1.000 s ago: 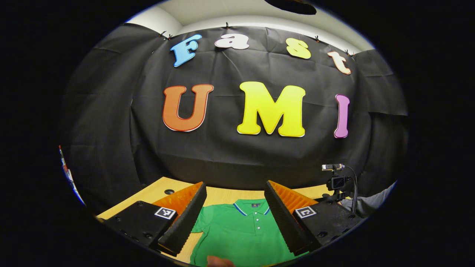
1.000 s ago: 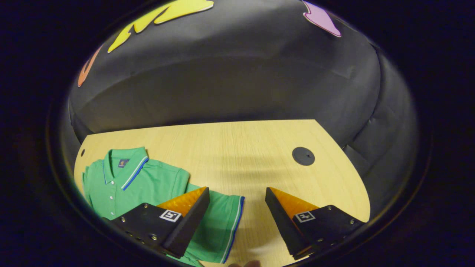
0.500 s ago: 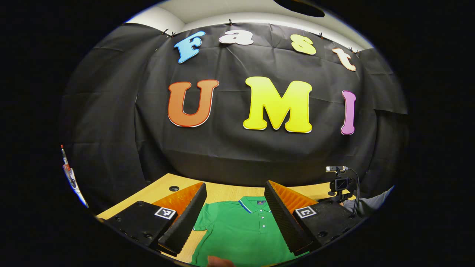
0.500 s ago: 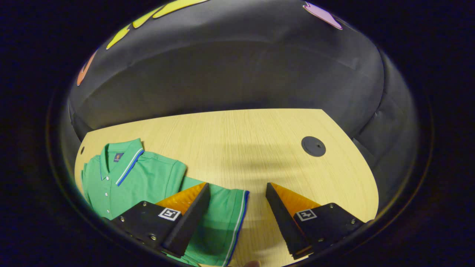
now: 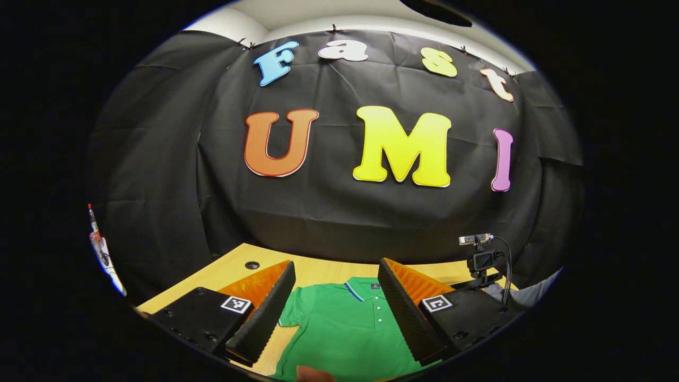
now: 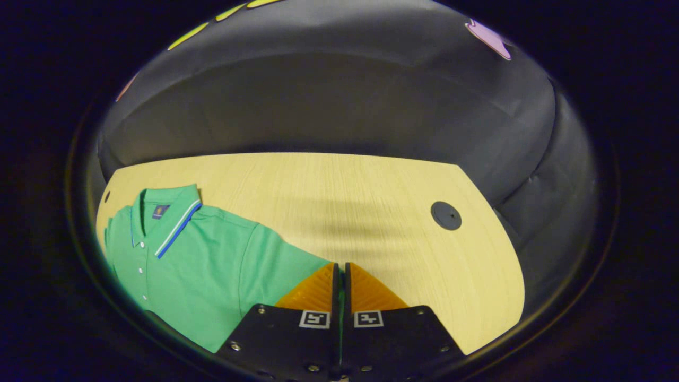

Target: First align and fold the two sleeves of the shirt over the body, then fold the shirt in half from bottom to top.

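Observation:
A green polo shirt (image 5: 345, 329) with a blue-and-white trimmed collar lies face up on the wooden table (image 5: 228, 273). In the left gripper view my left gripper (image 5: 336, 265) is open, its fingers standing either side of the shirt's chest and collar, above the cloth. In the right gripper view the shirt (image 6: 201, 265) lies at the lower left and its near sleeve (image 6: 286, 260) runs into my right gripper (image 6: 340, 265). That gripper is shut on the sleeve's outer edge, and a thin green strip shows between its fingers.
A small camera on a stand (image 5: 480, 257) with a cable sits at the table's right end in the left gripper view. The tabletop (image 6: 371, 201) has a round black cable hole (image 6: 445, 215) to the right of the shirt. The black wall cloth closes the table's far side.
My right gripper went from wide open over the sleeve's hem to shut on it. The left gripper stayed open and drifted a little, so the shirt sits slightly further right.

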`<state>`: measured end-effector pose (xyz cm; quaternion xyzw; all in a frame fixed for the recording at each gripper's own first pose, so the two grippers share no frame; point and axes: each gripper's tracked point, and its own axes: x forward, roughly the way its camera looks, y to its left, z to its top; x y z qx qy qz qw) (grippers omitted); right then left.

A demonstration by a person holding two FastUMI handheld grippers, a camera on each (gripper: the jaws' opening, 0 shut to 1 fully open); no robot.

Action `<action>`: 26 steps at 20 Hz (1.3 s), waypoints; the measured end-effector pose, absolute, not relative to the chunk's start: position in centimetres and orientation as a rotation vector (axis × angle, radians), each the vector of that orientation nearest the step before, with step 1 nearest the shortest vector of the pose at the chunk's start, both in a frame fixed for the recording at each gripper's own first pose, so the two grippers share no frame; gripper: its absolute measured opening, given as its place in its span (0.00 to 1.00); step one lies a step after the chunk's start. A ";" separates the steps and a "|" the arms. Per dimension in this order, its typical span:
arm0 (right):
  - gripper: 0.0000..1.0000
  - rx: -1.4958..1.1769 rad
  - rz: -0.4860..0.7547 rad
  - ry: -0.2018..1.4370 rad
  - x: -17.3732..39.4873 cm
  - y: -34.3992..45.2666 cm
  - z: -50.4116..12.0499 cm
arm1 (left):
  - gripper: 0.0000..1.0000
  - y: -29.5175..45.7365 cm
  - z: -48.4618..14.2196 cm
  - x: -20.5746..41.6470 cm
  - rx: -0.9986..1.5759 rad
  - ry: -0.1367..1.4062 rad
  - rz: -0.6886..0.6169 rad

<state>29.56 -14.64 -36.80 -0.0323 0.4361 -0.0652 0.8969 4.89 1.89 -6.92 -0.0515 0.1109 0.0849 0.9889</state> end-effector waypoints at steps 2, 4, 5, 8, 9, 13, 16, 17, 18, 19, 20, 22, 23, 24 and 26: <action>0.01 0.001 -0.140 0.895 29.6 -14.5 -36.6 | 1.00 2.4 -6.7 4.6 -0.101 0.217 0.181; 0.01 0.029 -0.122 0.894 29.3 -14.2 -36.5 | 1.00 2.9 -6.8 4.4 -0.100 0.218 0.191; 0.01 0.036 -0.116 0.891 29.3 -14.1 -36.4 | 1.00 3.1 -6.8 4.3 -0.103 0.219 0.194; 0.01 0.072 -0.089 0.888 29.0 -13.0 -36.2 | 1.00 3.4 -6.8 4.1 -0.103 0.220 0.197; 0.01 0.080 -0.080 0.880 29.1 -12.6 -35.8 | 1.00 3.4 -6.7 4.1 -0.102 0.219 0.197; 0.01 0.109 -0.047 0.845 28.9 -10.9 -34.0 | 1.00 3.3 -6.5 4.3 -0.102 0.218 0.187; 0.01 0.114 -0.016 0.826 28.5 -9.1 -32.9 | 1.00 3.2 -6.6 4.2 -0.117 0.224 0.182; 0.01 0.112 -0.005 0.819 28.4 -8.5 -32.5 | 1.00 3.3 -6.7 4.2 -0.119 0.227 0.184; 0.01 0.113 0.010 0.815 28.2 -7.7 -32.3 | 1.00 3.5 -6.6 4.1 -0.122 0.227 0.186; 0.01 0.115 0.023 0.808 28.1 -6.9 -32.0 | 1.00 3.5 -6.7 4.1 -0.122 0.226 0.189; 0.01 0.120 0.037 0.804 27.9 -6.1 -31.7 | 1.00 3.6 -6.6 4.0 -0.121 0.225 0.190; 0.01 0.122 0.061 0.803 27.7 -4.4 -31.5 | 1.00 3.7 -6.6 3.9 -0.124 0.226 0.193; 0.01 0.118 0.075 0.804 27.7 -3.6 -31.5 | 1.00 3.8 -6.7 3.8 -0.127 0.230 0.195; 0.01 0.111 0.087 0.804 27.5 -2.9 -31.4 | 1.00 3.9 -6.8 3.7 -0.128 0.232 0.198; 0.01 0.108 0.110 0.803 27.4 -1.4 -31.5 | 1.00 4.0 -6.8 3.7 -0.127 0.234 0.206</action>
